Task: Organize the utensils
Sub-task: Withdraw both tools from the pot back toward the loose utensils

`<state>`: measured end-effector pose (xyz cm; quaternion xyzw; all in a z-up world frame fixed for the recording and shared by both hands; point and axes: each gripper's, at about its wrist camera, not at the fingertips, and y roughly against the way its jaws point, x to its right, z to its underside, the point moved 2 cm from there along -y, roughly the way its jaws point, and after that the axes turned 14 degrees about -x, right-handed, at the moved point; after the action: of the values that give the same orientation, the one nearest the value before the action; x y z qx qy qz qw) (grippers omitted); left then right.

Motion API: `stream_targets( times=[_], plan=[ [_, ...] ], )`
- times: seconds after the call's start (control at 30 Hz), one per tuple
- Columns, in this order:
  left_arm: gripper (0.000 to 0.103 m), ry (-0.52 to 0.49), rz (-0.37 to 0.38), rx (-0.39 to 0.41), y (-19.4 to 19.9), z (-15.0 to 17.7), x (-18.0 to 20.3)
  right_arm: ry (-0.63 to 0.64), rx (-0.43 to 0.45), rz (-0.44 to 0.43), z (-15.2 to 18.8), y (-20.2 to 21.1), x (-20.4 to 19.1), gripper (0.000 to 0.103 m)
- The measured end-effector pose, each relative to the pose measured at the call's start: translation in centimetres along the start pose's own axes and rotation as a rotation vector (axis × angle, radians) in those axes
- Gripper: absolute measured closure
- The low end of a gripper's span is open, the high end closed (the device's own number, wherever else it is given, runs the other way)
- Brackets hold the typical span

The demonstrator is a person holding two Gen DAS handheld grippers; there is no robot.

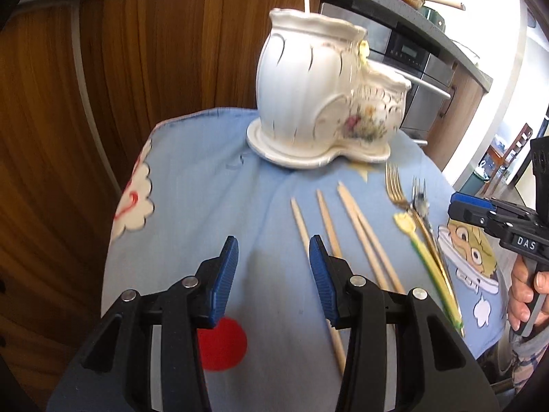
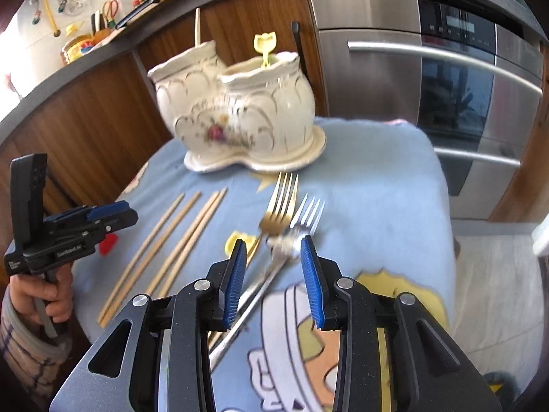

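Observation:
A cream two-pot ceramic holder (image 1: 308, 96) (image 2: 240, 113) stands at the back of a blue cartoon cloth (image 1: 206, 189). One pale stick (image 2: 197, 27) and a yellow tulip-topped utensil (image 2: 265, 46) stick out of it. Several wooden chopsticks (image 1: 329, 226) (image 2: 178, 237) lie on the cloth. Beside them lie a gold fork (image 2: 283, 195), a silver fork (image 2: 308, 213) and a yellow-green utensil (image 1: 429, 257). My left gripper (image 1: 274, 243) hangs open, just left of the chopsticks. My right gripper (image 2: 274, 242) is open above the silver fork's neck, with its pads clear of it.
Wooden cabinet doors (image 1: 137, 51) rise behind the cloth-covered surface and a steel oven (image 2: 429, 79) stands to the right. The cloth's edges drop off at left and right. A hand (image 1: 525, 292) grips the right tool's handle, and another (image 2: 37, 292) the left's.

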<state>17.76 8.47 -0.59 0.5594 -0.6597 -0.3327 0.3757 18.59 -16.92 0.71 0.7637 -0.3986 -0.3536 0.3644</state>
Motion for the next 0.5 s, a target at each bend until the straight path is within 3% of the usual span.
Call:
stream_targets(
  times=[0.3, 0.5],
  plan=[
    [0.060, -0.010, -0.012, -0.016, -0.8, 1.4, 0.4, 0.085, -0.050, -0.058, 1.8, -0.6, -4.1, 0.069],
    [0.060, -0.037, -0.038, -0.026, -1.0, 1.6, 0.9, 0.138, -0.085, -0.040, 1.3, -1.8, -6.3, 0.069]
  ],
)
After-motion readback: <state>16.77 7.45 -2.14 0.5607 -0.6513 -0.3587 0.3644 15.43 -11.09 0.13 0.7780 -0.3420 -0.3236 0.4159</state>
